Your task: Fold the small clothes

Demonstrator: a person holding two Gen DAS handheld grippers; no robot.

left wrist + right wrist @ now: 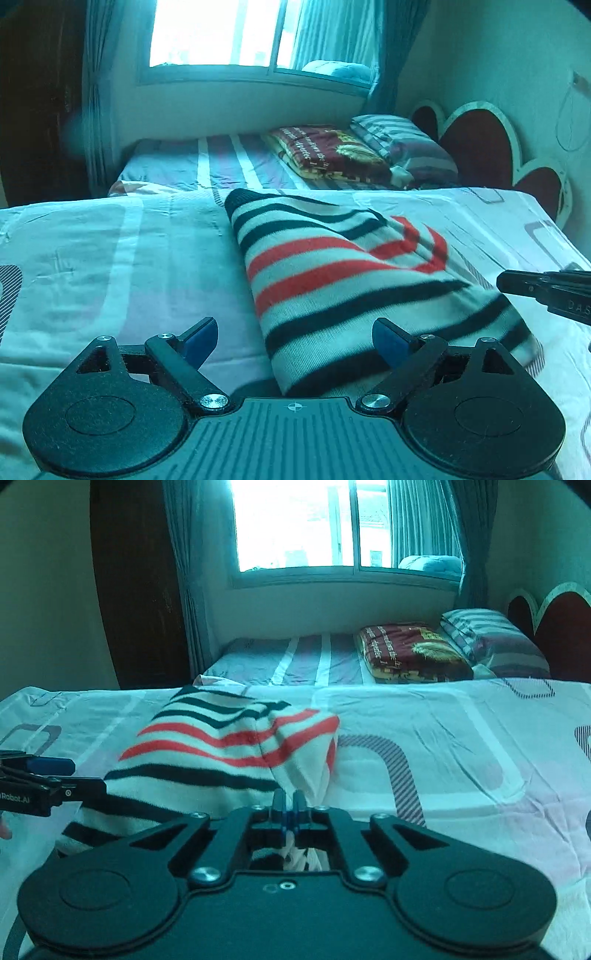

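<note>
A small knit garment point(351, 280) with white, red and dark stripes lies on the bed sheet point(110, 258), partly folded. My left gripper point(293, 341) is open just above its near left edge, blue pads apart, holding nothing. My right gripper point(290, 805) is shut on the garment's point(221, 753) near right edge; fabric shows bunched between and behind its fingers. The right gripper also shows at the right edge of the left wrist view point(546, 291), and the left gripper at the left edge of the right wrist view point(37, 779).
The sheet point(461, 760) is white with purple patterns. Beyond it lies a second bed with a folded maroon blanket point(328, 155) and a striped pillow point(402, 147). A heart-shaped headboard point(487, 147) stands at the right, a window point(229, 33) with curtains at the back.
</note>
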